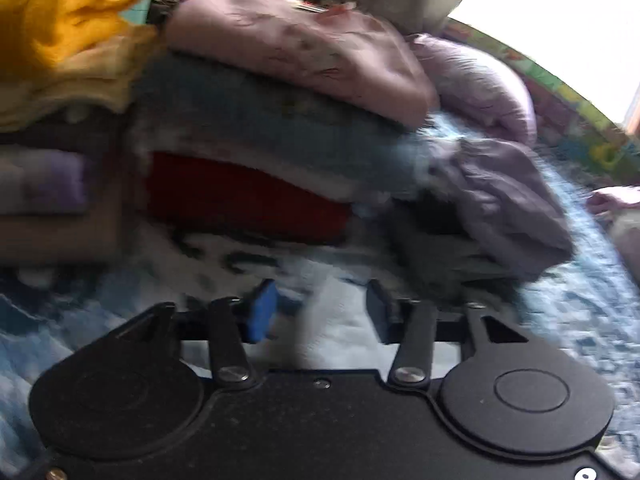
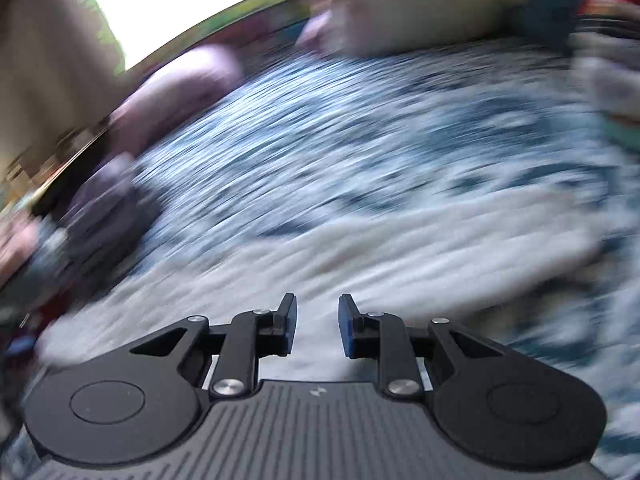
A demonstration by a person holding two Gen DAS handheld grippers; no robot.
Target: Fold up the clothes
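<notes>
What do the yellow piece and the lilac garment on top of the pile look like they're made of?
The yellow piece looks like a soft knit or fleece: matte, thick, with a nubby surface. The lilac garment looks like thin woven fabric, perhaps light cotton or a blend: fine crinkles, a faint sheen and a faded print. Motion blur leaves both uncertain.

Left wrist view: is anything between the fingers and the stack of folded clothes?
Nothing visible. The left gripper is open, and only pale fabric on the blue patterned bedspread lies between it and the stack of folded clothes.
</notes>
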